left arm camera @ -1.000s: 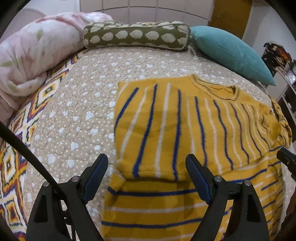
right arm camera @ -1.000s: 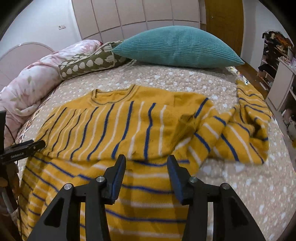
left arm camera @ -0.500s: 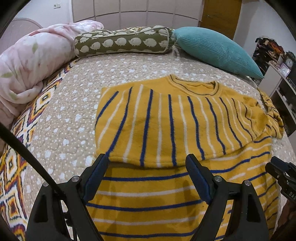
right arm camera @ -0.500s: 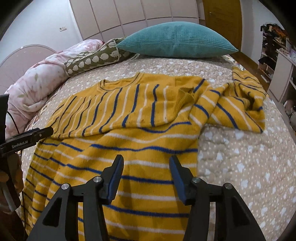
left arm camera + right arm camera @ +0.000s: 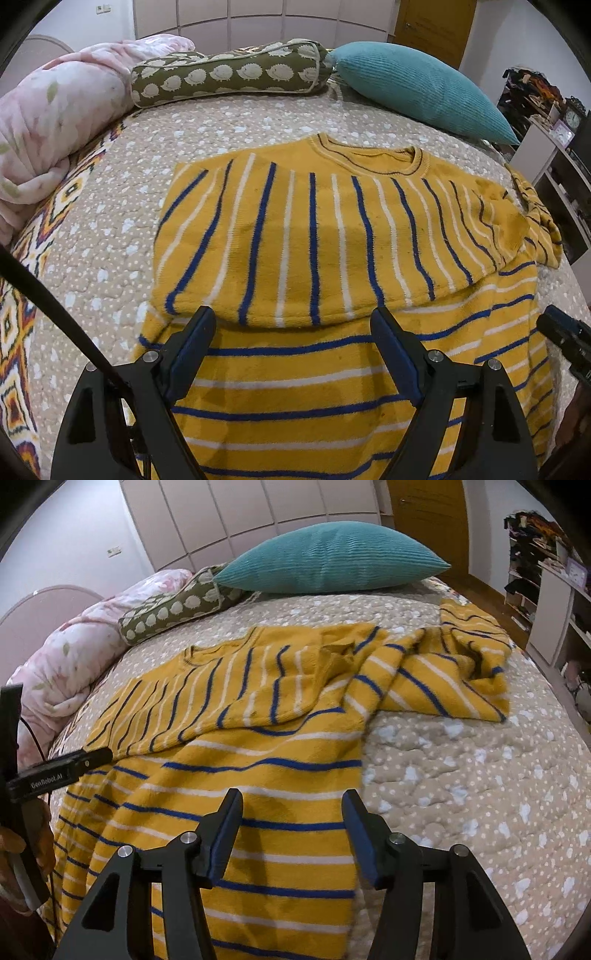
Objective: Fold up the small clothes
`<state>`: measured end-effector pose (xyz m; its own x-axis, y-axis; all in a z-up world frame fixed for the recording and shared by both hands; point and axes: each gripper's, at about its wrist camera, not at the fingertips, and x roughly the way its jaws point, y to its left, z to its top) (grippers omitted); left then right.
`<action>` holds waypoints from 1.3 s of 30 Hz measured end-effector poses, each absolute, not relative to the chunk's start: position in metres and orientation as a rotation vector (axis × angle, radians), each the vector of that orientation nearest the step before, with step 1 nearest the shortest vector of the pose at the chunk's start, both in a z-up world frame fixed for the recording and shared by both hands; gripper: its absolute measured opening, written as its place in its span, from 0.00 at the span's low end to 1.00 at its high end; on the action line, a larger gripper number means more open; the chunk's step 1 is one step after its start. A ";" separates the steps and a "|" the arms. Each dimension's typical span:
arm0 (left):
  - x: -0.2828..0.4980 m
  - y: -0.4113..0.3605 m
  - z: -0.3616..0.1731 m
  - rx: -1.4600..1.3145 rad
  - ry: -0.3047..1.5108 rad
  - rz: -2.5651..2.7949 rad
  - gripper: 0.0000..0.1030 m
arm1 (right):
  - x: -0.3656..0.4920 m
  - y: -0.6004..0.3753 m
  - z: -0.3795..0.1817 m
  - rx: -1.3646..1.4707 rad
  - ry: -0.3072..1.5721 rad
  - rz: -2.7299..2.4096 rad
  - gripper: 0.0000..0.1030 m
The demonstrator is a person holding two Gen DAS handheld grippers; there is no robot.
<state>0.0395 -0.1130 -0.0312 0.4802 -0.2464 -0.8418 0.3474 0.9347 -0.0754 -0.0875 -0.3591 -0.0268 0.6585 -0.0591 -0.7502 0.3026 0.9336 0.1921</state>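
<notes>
A yellow sweater (image 5: pixel 332 236) with blue and white stripes lies on the bed, its left sleeve folded flat across the chest. In the right wrist view the same sweater (image 5: pixel 258 760) has its other sleeve (image 5: pixel 454 679) lying crumpled out to the right. My left gripper (image 5: pixel 293 343) hovers open over the sweater's lower body with nothing between its fingers. My right gripper (image 5: pixel 291 830) hangs above the sweater's right hem edge; its jaws are opening and hold nothing. The left gripper's body (image 5: pixel 59 771) shows at the left of the right wrist view.
The bed has a beige dotted quilt (image 5: pixel 461 775). At the head lie a teal pillow (image 5: pixel 332 561), an olive bolster (image 5: pixel 229 72) and a pink duvet (image 5: pixel 55 114). Shelves (image 5: pixel 546 583) stand to the right of the bed.
Both grippers have drawn back toward the sweater's hem, so more of its lower body shows. The right gripper's fingers have spread wider. The sweater has not moved.
</notes>
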 end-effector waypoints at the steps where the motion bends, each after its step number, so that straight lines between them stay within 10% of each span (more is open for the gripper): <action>1: 0.040 -0.113 -0.032 0.108 1.008 -0.365 0.82 | -0.088 -0.363 -0.025 0.322 0.824 -0.213 0.59; 26: 0.047 -0.115 -0.051 0.081 1.052 -0.392 0.83 | -0.028 -0.520 0.007 0.304 0.809 -0.620 0.68; 27: 0.047 -0.115 -0.051 0.081 1.053 -0.393 0.83 | -0.021 -0.525 0.002 0.269 0.830 -0.642 0.64; 29: 0.048 -0.115 -0.052 0.081 1.055 -0.395 0.84 | -0.013 -0.534 -0.008 0.224 0.881 -0.668 0.13; 39: 0.049 -0.116 -0.052 0.070 1.056 -0.398 0.85 | -0.130 -0.589 0.010 0.474 0.751 -0.921 0.10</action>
<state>0.0486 -0.1165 -0.0525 0.4284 -0.2851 -0.8575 0.3515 0.9268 -0.1325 -0.1298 -0.5886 0.0101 0.3854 -0.5346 -0.7522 0.8443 0.5332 0.0536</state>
